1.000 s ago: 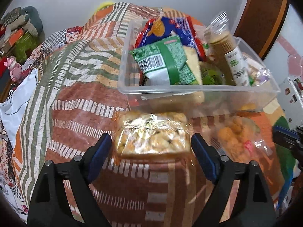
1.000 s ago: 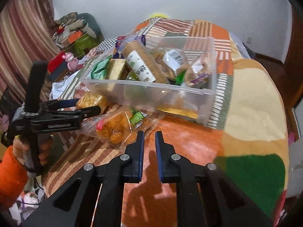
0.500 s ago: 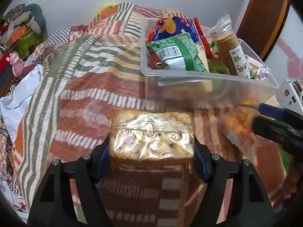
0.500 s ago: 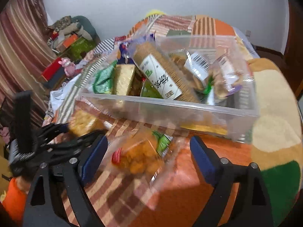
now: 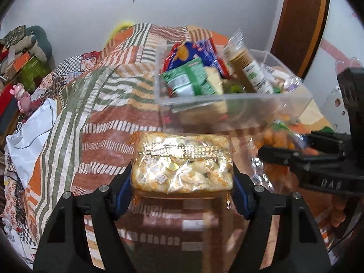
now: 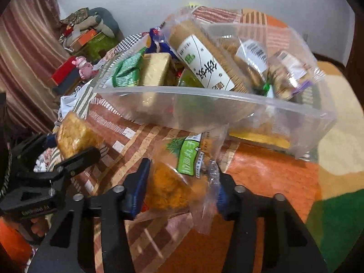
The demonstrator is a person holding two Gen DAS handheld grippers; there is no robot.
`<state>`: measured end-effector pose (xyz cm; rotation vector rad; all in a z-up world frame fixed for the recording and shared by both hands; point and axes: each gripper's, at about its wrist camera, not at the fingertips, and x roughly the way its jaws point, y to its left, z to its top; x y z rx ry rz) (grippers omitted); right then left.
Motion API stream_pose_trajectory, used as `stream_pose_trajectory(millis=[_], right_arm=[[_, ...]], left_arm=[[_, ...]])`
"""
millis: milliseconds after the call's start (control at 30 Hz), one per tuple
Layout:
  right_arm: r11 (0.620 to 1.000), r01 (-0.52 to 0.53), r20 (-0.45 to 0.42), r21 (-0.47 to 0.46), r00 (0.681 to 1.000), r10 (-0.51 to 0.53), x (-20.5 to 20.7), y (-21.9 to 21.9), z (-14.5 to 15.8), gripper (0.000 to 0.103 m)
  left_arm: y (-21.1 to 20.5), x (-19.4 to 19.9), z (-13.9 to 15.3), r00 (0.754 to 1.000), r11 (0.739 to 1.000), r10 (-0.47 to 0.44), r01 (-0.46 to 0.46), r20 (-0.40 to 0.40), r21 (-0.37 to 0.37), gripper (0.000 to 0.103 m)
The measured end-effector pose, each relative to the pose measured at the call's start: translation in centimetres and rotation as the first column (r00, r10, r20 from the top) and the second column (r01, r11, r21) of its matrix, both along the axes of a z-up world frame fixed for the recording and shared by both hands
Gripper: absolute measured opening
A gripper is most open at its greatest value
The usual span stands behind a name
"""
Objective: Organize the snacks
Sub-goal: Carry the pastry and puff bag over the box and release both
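My left gripper [image 5: 182, 193] is shut on a clear pack of pale biscuits [image 5: 182, 159], held just above the bedspread. The right wrist view shows the same pack [image 6: 75, 134] at the left. A clear plastic bin [image 5: 227, 97] behind it holds several snack packs, among them a green packet [image 5: 191, 79] and a tall roll of crackers [image 6: 204, 63]. In front of the bin [image 6: 204, 93], my right gripper [image 6: 179, 190] is closing its jaws on a clear bag of orange snacks [image 6: 168, 186]. Both pads touch the bag.
A patchwork bedspread [image 5: 102, 104] covers the whole surface. A white plastic bag [image 5: 34, 132] lies at its left edge. Beyond are a pink toy [image 5: 21, 95] and piled boxes. A wooden door [image 5: 300, 22] stands at the back right.
My left gripper closed on the biscuit pack and lifted it a little. My right gripper opened wide, moved over the orange snack bag and closed around it.
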<state>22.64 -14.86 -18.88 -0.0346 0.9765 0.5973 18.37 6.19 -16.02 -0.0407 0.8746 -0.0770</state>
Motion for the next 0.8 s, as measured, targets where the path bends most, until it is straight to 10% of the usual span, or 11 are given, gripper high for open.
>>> stream_pose_trajectory(millis=[800], right_arm=[[0.979,0.144,0.264,0.144,0.948,-0.178,3.5,-5.5,8.8,0.042]], left_arm=[[-3.6,7.6,5.3,0.995,0.998,-0.04,0.045,0.097,-0.042,0.073]])
